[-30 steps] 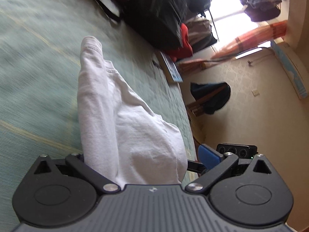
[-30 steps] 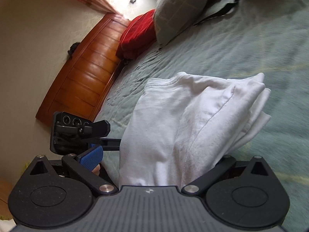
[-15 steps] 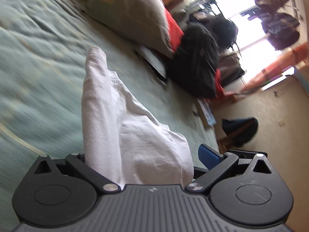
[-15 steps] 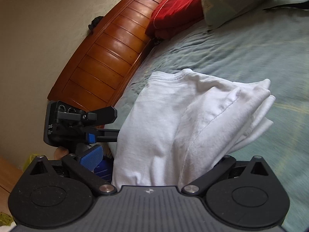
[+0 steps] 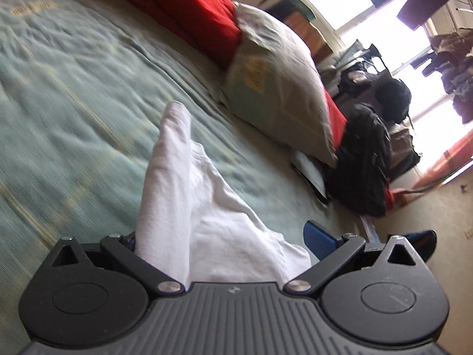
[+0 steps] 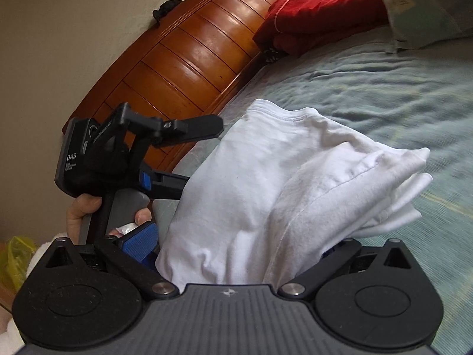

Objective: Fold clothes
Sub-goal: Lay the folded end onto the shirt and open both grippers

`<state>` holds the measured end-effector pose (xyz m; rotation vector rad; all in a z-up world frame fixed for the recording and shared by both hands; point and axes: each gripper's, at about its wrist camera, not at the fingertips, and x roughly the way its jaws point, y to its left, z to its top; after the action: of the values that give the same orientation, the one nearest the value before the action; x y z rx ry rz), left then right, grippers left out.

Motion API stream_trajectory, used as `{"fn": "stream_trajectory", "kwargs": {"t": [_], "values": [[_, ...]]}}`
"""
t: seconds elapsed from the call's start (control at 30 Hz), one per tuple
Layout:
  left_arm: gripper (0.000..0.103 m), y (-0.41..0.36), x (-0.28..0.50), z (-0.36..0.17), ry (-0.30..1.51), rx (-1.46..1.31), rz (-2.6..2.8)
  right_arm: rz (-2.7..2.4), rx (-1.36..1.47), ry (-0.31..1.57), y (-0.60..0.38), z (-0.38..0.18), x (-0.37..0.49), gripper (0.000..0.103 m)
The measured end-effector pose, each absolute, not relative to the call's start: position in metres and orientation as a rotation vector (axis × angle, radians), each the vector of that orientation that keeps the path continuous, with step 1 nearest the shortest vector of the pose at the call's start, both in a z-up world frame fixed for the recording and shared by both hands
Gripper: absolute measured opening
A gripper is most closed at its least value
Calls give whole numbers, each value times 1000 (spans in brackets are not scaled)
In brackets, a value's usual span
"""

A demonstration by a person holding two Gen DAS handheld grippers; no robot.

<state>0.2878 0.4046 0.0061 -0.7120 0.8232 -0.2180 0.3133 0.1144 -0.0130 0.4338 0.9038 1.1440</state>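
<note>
Both the left claw and right claw are clamped on the folded white shirt above the bed; I'd keep them level so layers stay aligned.

A folded white garment fills the right tool above the green bedspread, beside the wooden headboard.

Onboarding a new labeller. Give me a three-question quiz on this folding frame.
1. True or false: the white garment lies flat on the green bedspread.
2. Which grippers hold cloth? A) left only B) right only C) both
3. The headboard is made of ____.

Key: 1 false, its bunched end is held up by the left gripper and right gripper; 2 C; 3 wood.
</note>
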Motion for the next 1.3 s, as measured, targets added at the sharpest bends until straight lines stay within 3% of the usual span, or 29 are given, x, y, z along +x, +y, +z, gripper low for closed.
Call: {"fn": "stream_trajectory", "kwargs": {"t": [0.43,0.63,0.8,0.9,1.13,1.3], "values": [[100,467,292,-31,800,-688,28,1134,386,905,174,-49,306,103],[100,463,259,-10,684,-632,5,1053,612,1008,129,-69,328,103],[100,437,248,-39,766,-650,-126,943,855,1021,102,-91,358,103],[100,431,242,-58,820,-629,-105,926,863,935,90,-82,369,103],[101,429,225,-53,814,-554,-119,948,490,721,86,-24,362,103],[101,429,212,-52,813,-513,-125,1204,77,686,141,-25,324,103]]}}
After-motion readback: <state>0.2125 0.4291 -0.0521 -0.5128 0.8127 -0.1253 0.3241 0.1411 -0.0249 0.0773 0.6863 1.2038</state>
